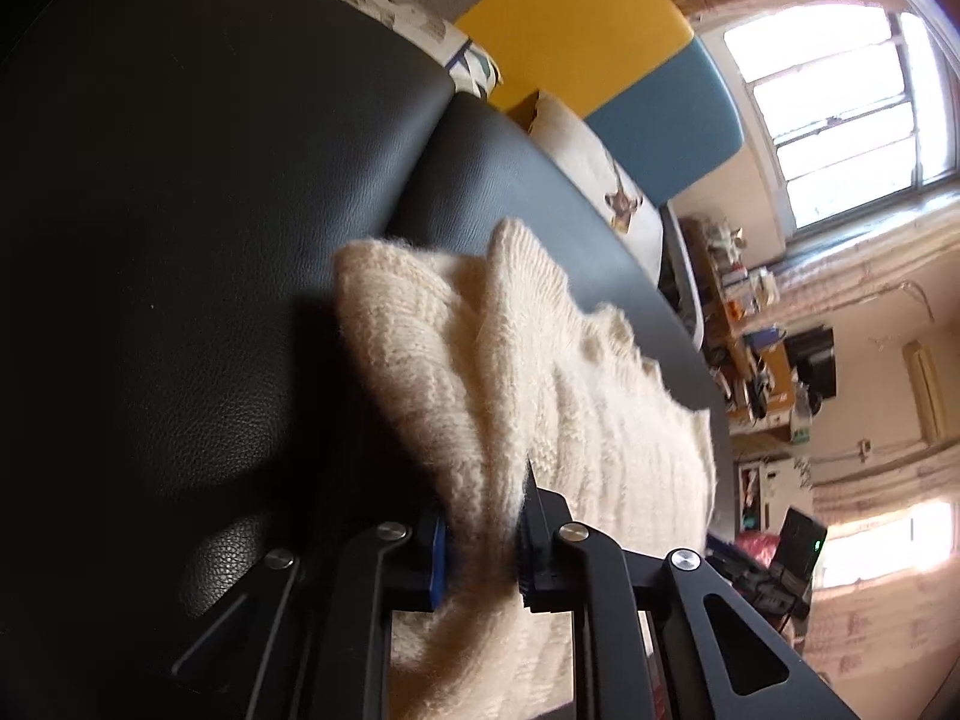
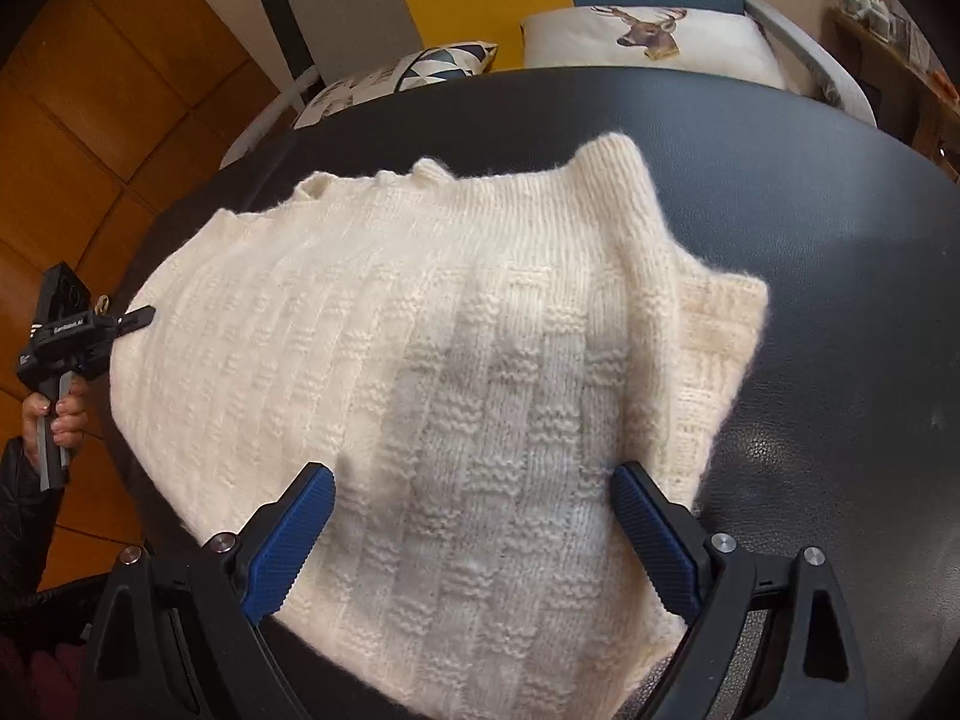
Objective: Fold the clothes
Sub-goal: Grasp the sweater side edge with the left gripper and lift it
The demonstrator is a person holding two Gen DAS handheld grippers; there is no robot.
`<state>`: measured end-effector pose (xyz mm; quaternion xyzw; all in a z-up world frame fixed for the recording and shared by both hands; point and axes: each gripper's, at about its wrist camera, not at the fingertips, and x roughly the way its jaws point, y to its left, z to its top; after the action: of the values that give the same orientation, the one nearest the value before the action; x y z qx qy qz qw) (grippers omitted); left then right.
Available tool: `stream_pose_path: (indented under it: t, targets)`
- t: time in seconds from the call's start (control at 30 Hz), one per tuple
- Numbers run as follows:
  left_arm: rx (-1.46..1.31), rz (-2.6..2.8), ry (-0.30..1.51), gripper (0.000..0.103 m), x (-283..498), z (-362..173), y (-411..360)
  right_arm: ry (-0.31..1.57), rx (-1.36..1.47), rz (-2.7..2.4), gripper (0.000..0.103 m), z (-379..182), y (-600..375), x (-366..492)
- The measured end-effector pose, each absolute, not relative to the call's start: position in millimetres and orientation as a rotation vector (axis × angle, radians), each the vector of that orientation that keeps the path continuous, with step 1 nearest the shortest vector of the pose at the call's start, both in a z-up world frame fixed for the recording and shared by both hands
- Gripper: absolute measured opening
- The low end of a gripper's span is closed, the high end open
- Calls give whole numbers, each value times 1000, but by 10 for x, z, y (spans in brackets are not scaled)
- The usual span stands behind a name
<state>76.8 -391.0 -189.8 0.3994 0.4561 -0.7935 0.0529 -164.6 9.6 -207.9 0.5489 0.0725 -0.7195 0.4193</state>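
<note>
A cream knitted sweater (image 2: 420,348) lies spread on a black leather surface (image 2: 810,228), partly folded over itself at the right. My right gripper (image 2: 474,480) hangs over its near part, jaws open wide, blue pads (image 2: 300,516) apart above the knit. In the left wrist view my left gripper (image 1: 483,516) is shut on a bunched fold of the sweater (image 1: 480,360) at its edge. The right wrist view shows that same left gripper (image 2: 129,319) at the sweater's left edge, held by a person's hand (image 2: 60,414).
Two cushions, one with a deer print (image 2: 648,36) and one with triangles (image 2: 444,63), lie behind the leather surface. A yellow and blue panel (image 1: 600,48) stands further back. Wooden floor (image 2: 90,120) is at the left. Cluttered shelves (image 1: 750,330) and a window (image 1: 840,108) are beyond.
</note>
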Motion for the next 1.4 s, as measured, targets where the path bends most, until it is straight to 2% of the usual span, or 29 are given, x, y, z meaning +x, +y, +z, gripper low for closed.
stream_pose_path:
  t: [0.2, 0.27, 0.53, 0.7, 1.0, 1.17, 1.4]
  targets:
    - [1168, -2426, 1428, 16, 725, -1776, -3894, 227, 1387, -1766, 95, -2167, 163, -1594]
    - [1136, -2445, 1456, 16, 723, -1698, -3879, 208, 1365, -1760, 103, -2212, 159, -1572]
    - [1051, -2574, 1489, 16, 554, -1185, -3575, 327, 1332, -1783, 103, -2253, 49, -1430]
    - [1046, -2643, 1498, 16, 352, -904, -3262, 240, 1328, -1750, 103, -2243, 155, -1482]
    - [994, -2678, 1642, 16, 68, -626, -2785, 123, 1318, -1665, 103, -2266, 287, -1566]
    - [1082, -2703, 1594, 16, -224, -538, -2339, 138, 1296, -1660, 103, -2263, 272, -1561]
    - [1308, -2673, 1490, 16, -754, -755, -1690, 101, 1277, -1633, 103, -2251, 347, -1595]
